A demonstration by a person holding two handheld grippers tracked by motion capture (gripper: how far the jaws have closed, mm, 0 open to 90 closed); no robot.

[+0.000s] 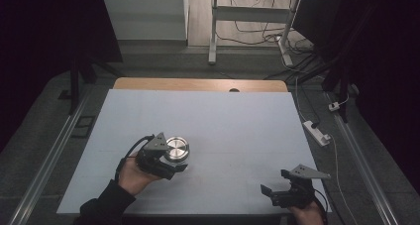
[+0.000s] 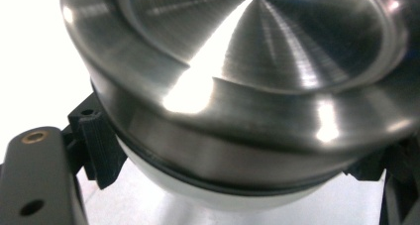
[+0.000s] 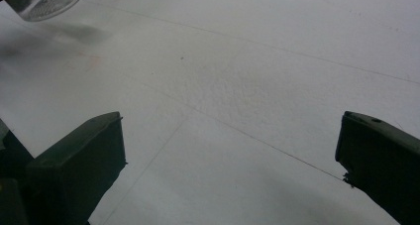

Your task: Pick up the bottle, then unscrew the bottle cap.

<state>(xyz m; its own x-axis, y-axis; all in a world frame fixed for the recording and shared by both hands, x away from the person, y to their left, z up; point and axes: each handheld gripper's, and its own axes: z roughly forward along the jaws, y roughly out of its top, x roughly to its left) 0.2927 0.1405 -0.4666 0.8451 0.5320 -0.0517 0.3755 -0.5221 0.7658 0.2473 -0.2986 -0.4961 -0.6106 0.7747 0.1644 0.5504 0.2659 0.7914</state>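
Gripping the metal-lidded jar between its jaws at about eight o'clock on the white surface, the left hand-held gripper seems mid-grasp, while the right hand-held gripper waits open at five o'clock, so a steady lift likely follows.

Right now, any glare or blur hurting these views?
Left gripper view: bright glare on the metal lid, white blown-out background, near black jaw soft. High view: dim, dark surroundings, table evenly lit. Right gripper view: soft focus and a faint shadow at top left.

Black grippers, grey triangular plates, black cables, dark sleeve
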